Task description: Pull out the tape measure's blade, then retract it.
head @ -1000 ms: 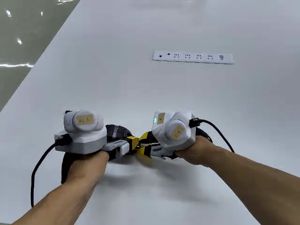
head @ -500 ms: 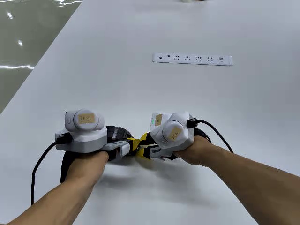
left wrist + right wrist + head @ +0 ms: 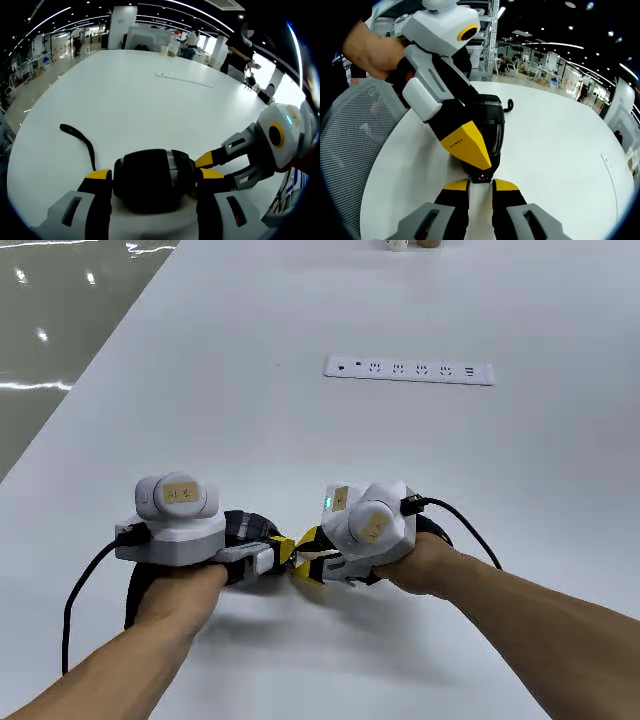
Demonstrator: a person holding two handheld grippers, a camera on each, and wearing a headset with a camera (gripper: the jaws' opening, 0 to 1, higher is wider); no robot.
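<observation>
1. My left gripper [image 3: 155, 176] is closed on the tape measure [image 3: 150, 192]. The two yellow tips clamp the black case from either side, and the case fills the whole gap between them.
2. The case sits low over the table [image 3: 300, 420], toward its near edge and closer to its left edge than its right. It is well apart from the power strip [image 3: 410, 369] lying farther back.
3. My right gripper [image 3: 481, 189] meets the case head-on. Its jaws are drawn almost together, with only a slit between the yellow tips. As far as I can tell, they pinch the blade [image 3: 480, 177] by its dark end hook, right at the mouth of the case.
4. Hardly any blade is out, so I judge the pull is only at its start.
5. The mouth of the case faces my right jaws, and the blade's long axis runs along the line from left gripper to right, roughly parallel to the near edge. My right side has the blade and my left anchors the case.
6. The pull should go straight back along that line, toward the right edge. A sideways drag could twist the blade or slip the hook.
7. The black wrist strap [image 3: 80, 141] trails on the table beyond the case, clear of that line.
</observation>
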